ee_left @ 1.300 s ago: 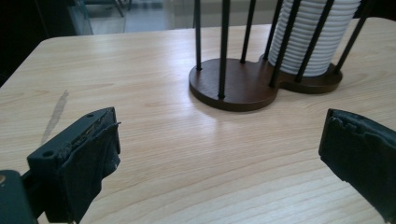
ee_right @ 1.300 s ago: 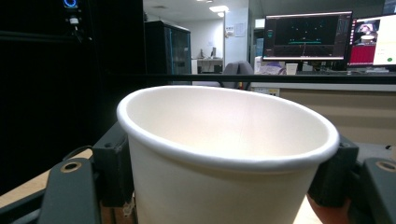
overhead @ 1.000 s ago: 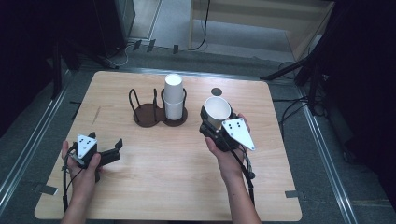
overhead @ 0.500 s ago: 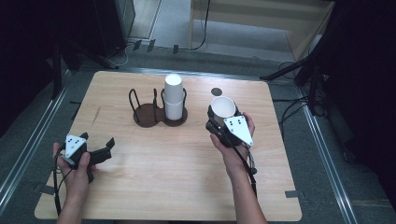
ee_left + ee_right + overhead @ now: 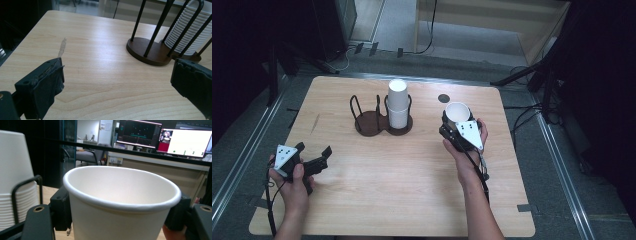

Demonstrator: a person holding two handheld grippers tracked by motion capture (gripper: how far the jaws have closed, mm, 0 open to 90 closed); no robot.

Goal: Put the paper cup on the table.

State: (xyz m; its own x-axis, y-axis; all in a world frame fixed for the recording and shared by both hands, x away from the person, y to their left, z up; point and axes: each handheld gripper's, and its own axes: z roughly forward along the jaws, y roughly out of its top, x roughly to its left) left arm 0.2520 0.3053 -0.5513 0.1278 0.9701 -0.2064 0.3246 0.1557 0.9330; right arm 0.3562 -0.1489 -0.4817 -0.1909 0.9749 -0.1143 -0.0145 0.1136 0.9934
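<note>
Wooden table (image 5: 377, 175), pale and bare across the near half, seen from above the person's side. At the near left, the left gripper (image 5: 316, 161) rests low over the wood with its jaws spread wide and nothing between them. Farther in, left of centre, a dark wire cup holder (image 5: 374, 120) stands with a tall stack of paper cups (image 5: 397, 102) in its right-hand ring; the left ring looks empty. To the right, the right gripper (image 5: 451, 121) has its jaws pressed against the sides of a single white paper cup (image 5: 457, 111), upright, mouth open, just above or on the table.

That cup should be very light, thin-walled and easy to crush, so a gentle squeeze on the wall just below the stiff rolled rim (image 5: 120, 202) seems safest. Its base is hidden behind the gripper and hand, so whether it touches the table is unclear. A small dark round spot (image 5: 443, 98) beyond the cup is too small to identify.
</note>
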